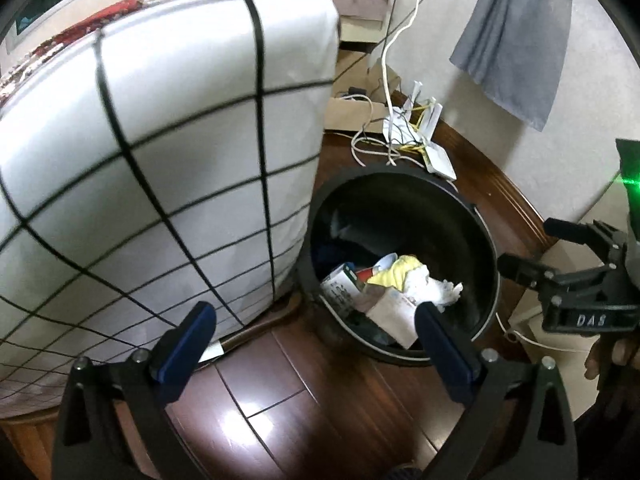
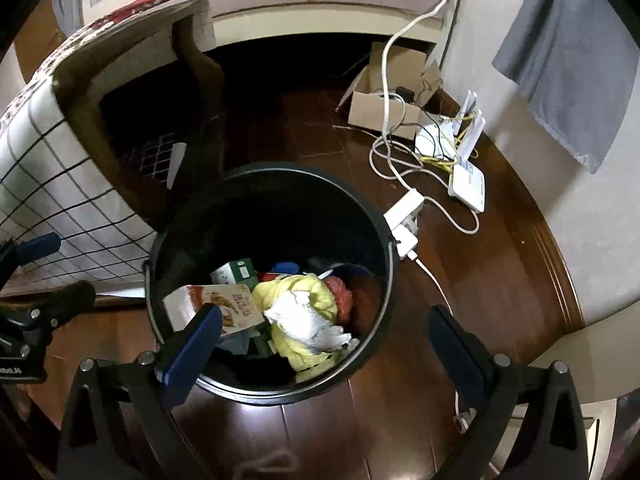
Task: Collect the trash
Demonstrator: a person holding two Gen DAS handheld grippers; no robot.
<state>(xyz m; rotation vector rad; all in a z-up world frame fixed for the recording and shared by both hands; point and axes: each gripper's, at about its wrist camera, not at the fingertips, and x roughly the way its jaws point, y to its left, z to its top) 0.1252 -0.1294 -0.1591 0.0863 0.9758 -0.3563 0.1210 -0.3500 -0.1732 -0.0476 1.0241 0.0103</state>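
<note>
Both grippers, left gripper (image 1: 316, 336) and right gripper (image 2: 326, 340), stand wide open and empty above the black trash bin (image 2: 372, 216), frame centre; cartons and crumpled tissue (image 2: 308, 320) lie inside. Risk: white charging cable (image 2: 434, 280) beside the rim could snag a descending finger.

One black trash bin (image 2: 384, 240) is seen, with two cartons (image 2: 224, 304), one yellow cloth (image 2: 308, 292) and one white crumpled tissue (image 2: 304, 320) counted inside; two routers (image 2: 468, 184) are counted on the floor.

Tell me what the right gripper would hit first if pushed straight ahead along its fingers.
Probably the crumpled white and yellow paper atop the trash inside the round black bin; the open right gripper points into its mouth, though depth is uncertain.
</note>
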